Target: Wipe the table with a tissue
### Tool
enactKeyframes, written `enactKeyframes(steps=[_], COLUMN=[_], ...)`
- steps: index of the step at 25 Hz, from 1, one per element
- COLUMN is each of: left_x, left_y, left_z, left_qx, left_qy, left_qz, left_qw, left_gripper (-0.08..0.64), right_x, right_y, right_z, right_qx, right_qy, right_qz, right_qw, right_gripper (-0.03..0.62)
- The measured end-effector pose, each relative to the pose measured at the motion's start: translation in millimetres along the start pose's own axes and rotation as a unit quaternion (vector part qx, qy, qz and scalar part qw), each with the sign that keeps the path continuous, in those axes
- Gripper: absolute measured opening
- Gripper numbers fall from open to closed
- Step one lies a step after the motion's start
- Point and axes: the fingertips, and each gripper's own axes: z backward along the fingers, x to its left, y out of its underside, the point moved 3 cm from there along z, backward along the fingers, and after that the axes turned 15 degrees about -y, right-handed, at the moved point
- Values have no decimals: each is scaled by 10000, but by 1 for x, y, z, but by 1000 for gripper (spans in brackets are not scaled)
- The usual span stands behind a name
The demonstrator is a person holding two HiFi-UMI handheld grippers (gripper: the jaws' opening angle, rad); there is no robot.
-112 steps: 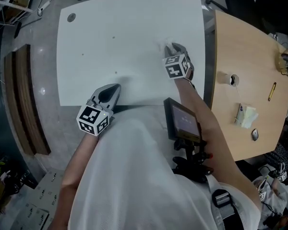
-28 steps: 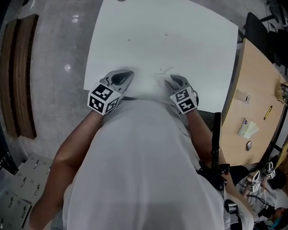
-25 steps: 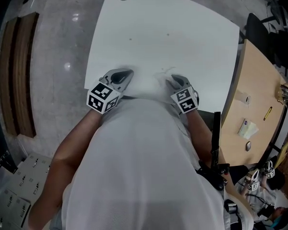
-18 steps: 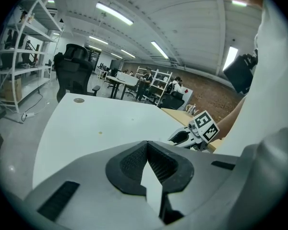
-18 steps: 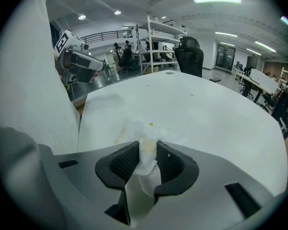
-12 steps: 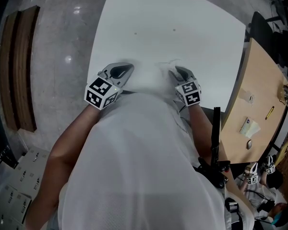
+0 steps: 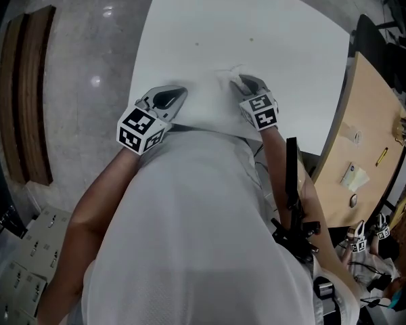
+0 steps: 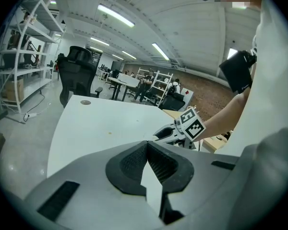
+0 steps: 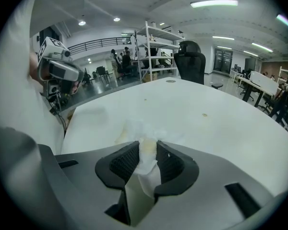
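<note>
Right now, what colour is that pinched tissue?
The crumpled paper tissue is white, faintly yellowed; best in the right gripper view.

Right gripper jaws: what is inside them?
A white tissue is pinched between the right gripper's jaws, its loose end spread on the white table. The patch of table under it is covered and cannot be seen.

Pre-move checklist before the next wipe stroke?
1. Tissue gripped in right gripper: ok, jaws closed on it.
2. Tissue touching table: ok, it spreads onto the surface.
3. Left gripper empty: ok, jaws together, nothing between.
4. Left gripper out of the tissue's way: ok, apart from it, at the near edge.
5. Table clean: not ok, specks farther out.
</note>
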Motion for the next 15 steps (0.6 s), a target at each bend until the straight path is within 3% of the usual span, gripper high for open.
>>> enactKeyframes(steps=[4,9,12,15], left_x=[8,14,18,23], left_y=[1,4,7,12], left_z=[9,16,17,15], left_qx=[-50,-117,-153,-160], left_qy=[-2,17,31,60], left_qz=[27,69,144,230], left_qw=[10000,9999,9998,9996], left_gripper=[6,6,6,6], right_x=[9,54,80,89], right_y=[-24,-38,-41,-29], right_z=[-25,-43,-36,-22], right_qx=[99,323,-45,-275], right_qy=[-102,-1195,-1283,-1108], right_qz=[-18,356,311,194], right_qw=[9999,9917,9912,9933], right_gripper=[109,109,109,109])
